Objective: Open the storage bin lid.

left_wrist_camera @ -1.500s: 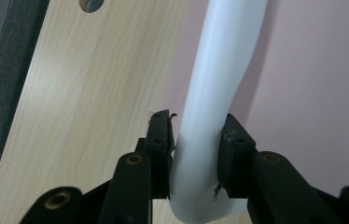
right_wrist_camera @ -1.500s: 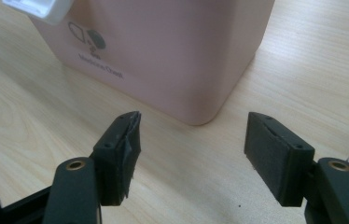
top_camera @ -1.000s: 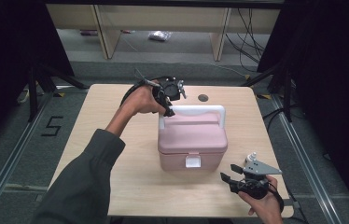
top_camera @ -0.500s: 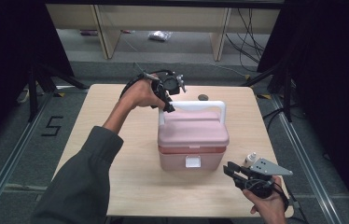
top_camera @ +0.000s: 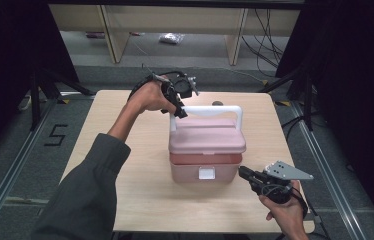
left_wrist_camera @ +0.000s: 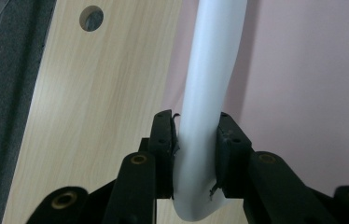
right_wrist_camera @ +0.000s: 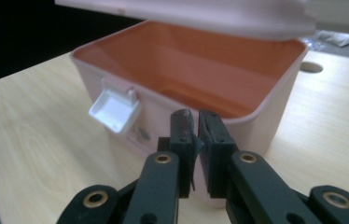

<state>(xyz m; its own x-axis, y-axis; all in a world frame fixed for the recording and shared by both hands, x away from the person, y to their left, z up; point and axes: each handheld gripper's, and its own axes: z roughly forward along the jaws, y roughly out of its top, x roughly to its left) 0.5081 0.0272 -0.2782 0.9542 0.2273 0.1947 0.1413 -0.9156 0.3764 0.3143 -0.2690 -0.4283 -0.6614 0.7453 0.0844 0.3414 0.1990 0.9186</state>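
Clamping the smooth white handle (left_wrist_camera: 207,116), the left gripper (left_wrist_camera: 196,140) tilts the pink box's lid (top_camera: 207,136); right gripper (right_wrist_camera: 196,135) has just closed, empty.

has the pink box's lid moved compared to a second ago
Yes. The left gripper, shut on the white handle, has raised the lid off the box base, which sits on the same spot of the table.

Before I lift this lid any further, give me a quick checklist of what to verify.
1. Left claw clamped on the white handle: ok.
2. Pink lid raised off the pink box: ok, partly open.
3. White latch released: ok, flipped outward.
4. Right claw off the box: ok; its jaws have just been closing, nothing between them.
5. Box interior free of items: cannot tell, lid hides part.
6. Table space behind the box: ok.
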